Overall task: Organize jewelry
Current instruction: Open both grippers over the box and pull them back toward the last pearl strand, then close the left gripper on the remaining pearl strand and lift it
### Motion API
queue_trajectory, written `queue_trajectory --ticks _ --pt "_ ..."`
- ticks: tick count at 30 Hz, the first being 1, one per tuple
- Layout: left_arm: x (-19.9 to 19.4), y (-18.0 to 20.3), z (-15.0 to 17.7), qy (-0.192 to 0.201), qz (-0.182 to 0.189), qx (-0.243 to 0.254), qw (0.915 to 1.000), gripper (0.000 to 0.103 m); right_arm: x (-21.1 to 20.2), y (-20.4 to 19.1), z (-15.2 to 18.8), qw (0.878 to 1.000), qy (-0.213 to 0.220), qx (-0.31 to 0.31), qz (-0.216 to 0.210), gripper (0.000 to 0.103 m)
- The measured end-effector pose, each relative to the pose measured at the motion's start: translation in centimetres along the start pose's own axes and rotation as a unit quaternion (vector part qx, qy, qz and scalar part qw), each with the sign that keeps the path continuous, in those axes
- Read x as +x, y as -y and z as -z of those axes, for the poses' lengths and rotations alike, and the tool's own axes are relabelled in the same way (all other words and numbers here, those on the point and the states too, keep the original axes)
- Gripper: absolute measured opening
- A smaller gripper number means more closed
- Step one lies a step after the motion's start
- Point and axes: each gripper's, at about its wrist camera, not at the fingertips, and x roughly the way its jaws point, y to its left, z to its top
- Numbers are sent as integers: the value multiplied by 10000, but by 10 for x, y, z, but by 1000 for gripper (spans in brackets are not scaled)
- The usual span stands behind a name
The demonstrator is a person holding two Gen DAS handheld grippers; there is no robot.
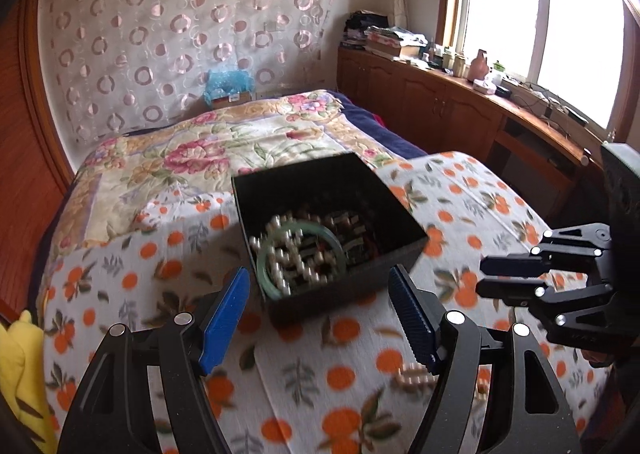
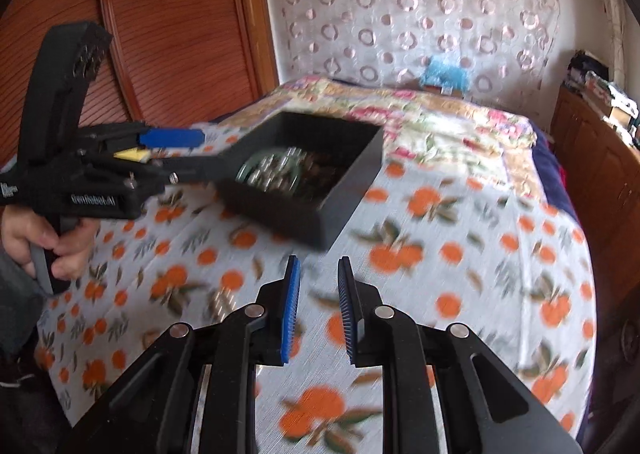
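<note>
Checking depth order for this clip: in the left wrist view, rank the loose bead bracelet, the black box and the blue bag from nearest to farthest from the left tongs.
1. Bead bracelet: on the cloth, by the left tongs' right finger.
2. Black box: just ahead, centre.
3. Blue bag: far end of the bed, at the wall.

Both tools were black plastic with silver pivot screws and ribbed blue pads. The left tool [image 2: 168,148] had white lettering along its body at 9 o'clock, plus a grey trigger under the hand [image 2: 48,238].
</note>
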Motion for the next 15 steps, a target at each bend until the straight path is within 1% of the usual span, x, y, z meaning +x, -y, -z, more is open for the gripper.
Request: queue_trajectory --ticks 6,10,13,14,15 --pt "1 1 24 -259 106 -36 9996 69 7 -20 28 9994 -333 -25 -131 21" --pt "10 10 39 -468 276 20 9985 69 5 -22 34 9992 -358 63 -171 21" --pt "15 20 45 -572 402 107 9975 68 3 -21 35 9994 -341 73 -62 21" --pt "16 23 46 -592 441 147 9972 65 2 -19 36 9994 -335 75 15 21" --pt "18 26 47 -622 479 177 9968 60 0 -18 37 9994 -332 77 56 21"
